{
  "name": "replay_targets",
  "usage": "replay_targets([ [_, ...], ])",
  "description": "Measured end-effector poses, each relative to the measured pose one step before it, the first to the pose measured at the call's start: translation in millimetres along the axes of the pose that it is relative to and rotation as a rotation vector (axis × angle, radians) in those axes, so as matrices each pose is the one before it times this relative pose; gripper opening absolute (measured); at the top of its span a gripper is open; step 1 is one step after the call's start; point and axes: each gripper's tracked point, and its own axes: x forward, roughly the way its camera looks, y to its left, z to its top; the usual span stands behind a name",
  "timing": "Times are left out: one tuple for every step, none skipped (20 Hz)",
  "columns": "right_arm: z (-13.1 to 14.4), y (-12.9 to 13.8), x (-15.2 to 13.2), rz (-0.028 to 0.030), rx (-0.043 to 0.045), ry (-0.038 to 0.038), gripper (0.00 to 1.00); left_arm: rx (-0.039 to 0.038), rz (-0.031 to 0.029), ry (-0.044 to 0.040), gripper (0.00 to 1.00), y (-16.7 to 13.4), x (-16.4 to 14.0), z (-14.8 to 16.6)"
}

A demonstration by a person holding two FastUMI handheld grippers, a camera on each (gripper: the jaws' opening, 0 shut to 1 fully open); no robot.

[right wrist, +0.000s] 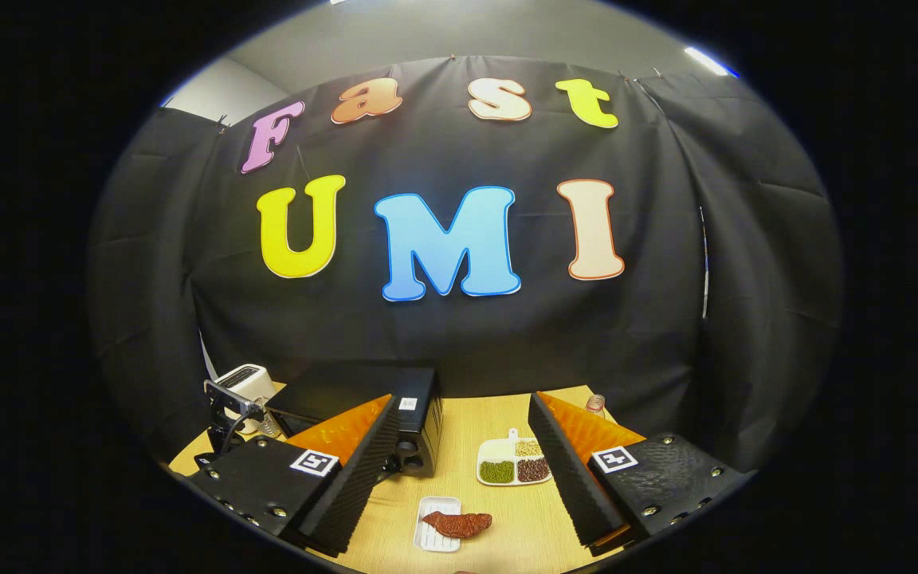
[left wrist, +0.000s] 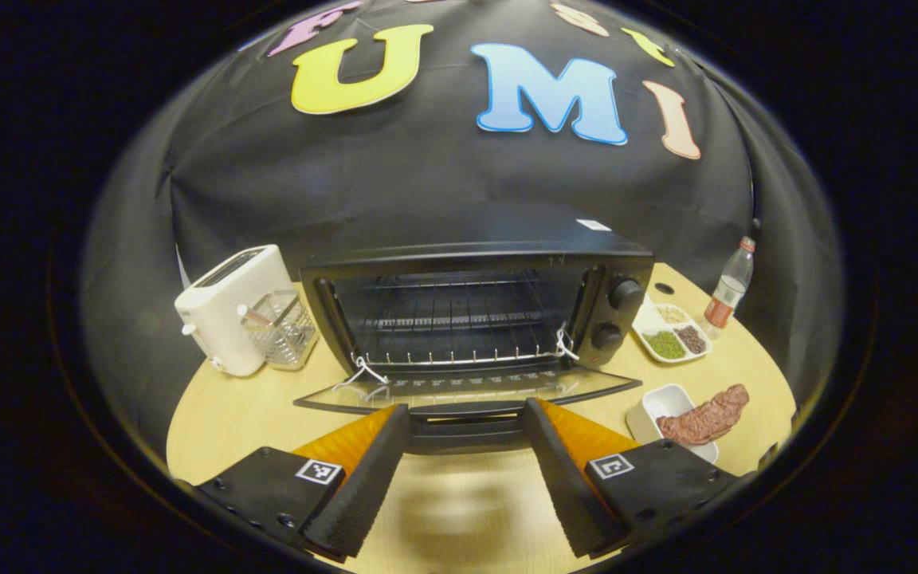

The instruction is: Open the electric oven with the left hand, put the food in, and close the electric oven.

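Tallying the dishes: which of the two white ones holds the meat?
The plain rectangular tray, nearest the right gripper; the sectioned dish behind it holds beans.

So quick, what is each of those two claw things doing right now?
Left gripper: open, holding nothing, at the oven door.
Right gripper: open, holding nothing, above the meat.

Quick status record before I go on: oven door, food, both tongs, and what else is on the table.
oven: door down and open, wire rack inside bare
food: dark red meat piece lying partly on a small white tray, right of the oven, not yet inside
left tongs: open, just in front of the door's handle, holding nothing
right tongs: open, above the meat, holding nothing
other items: white toaster, divided dish of beans, bottle
table: light wood
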Motion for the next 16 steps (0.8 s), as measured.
replay_targets([
  [-2.89, -1.28, 1.03, -0.00446, -0.00013, 0.00713, 1.0, -0.00338, 0.00006, 0.00883, 0.97, -0.17, -0.74, -5.57],
  [-2.62, -1.71, 0.26, -0.0041, -0.00291, 0.00721, 1.0, -0.0036, -0.00032, 0.0076, 0.97, -0.81, 1.21, -4.94],
  [-2.29, -0.57, 0.08, -0.00023, -0.00514, 0.0073, 1.0, -0.00347, 0.00114, 0.01314, 0.97, -0.17, 0.06, -7.53],
  [-3.53, 0.28, 0.59, 0.00072, -0.00655, 0.00677, 0.95, -0.00194, 0.00543, 0.02252, 0.97, 1.44, 0.54, -8.38],
  [-1.88, -0.31, 0.32, 0.0006, -0.00887, 0.00696, 1.0, -0.00462, 0.00331, 0.01506, 1.0, 1.1, 0.6, -6.48],
  [-3.5, -0.28, 0.63, 0.00235, -0.00896, 0.00707, 1.0, -0.00498, 0.00629, 0.01079, 0.97, 1.54, 2.09, -4.59],
  [-2.46, 0.4, 0.83, 0.00427, -0.00784, 0.00707, 1.0, -0.00077, 0.00798, 0.01028, 0.96, 3.82, 2.16, -5.49],
  [-2.6, 0.31, 0.21, 0.00388, -0.00742, 0.00786, 0.95, 0.00295, 0.01249, 0.01477, 0.96, 4.47, 1.12, -6.36],
  [-2.03, 0.27, 0.88, 0.00527, -0.00642, 0.00625, 0.95, 0.00282, 0.00885, 0.00814, 1.0, 3.67, 0.89, -2.01],
  [-2.94, -0.35, 1.23, 0.00406, -0.00493, 0.00645, 0.95, -0.00108, 0.00921, 0.00017, 1.0, 4.15, -1.6, 0.84],
  [-4.04, -1.09, 2.9, -0.00067, -0.00707, 0.01268, 0.95, -0.01044, 0.00602, -0.01017, 0.97, 2.25, -2.86, 3.92],
  [-8.21, -2.08, 3.79, -0.00175, -0.01062, 0.02336, 1.0, -0.02021, 0.00094, -0.01614, 0.97, 1.51, -4.04, 7.86],
  [-8.3, -0.28, 4.68, 0.01108, -0.00793, 0.02697, 1.0, -0.01945, -0.00084, -0.02143, 0.97, -1.43, -7.36, 9.03],
  [-9.64, 1.72, 4.21, 0.01924, -0.00149, 0.0318, 1.0, -0.01749, -0.00201, -0.03019, 0.97, -1.81, -7.6, 13.53],
  [-10.05, 0.38, 5.34, 0.01927, 0.00745, 0.03229, 1.0, -0.0168, -0.00641, -0.04126, 0.97, -2.87, -8.18, 16.16],
  [-10.74, -0.32, 5.1, 0.02678, 0.01824, 0.03494, 1.0, -0.01347, -0.01015, -0.04369, 0.94, -5.39, -9.54, 19.9],
])
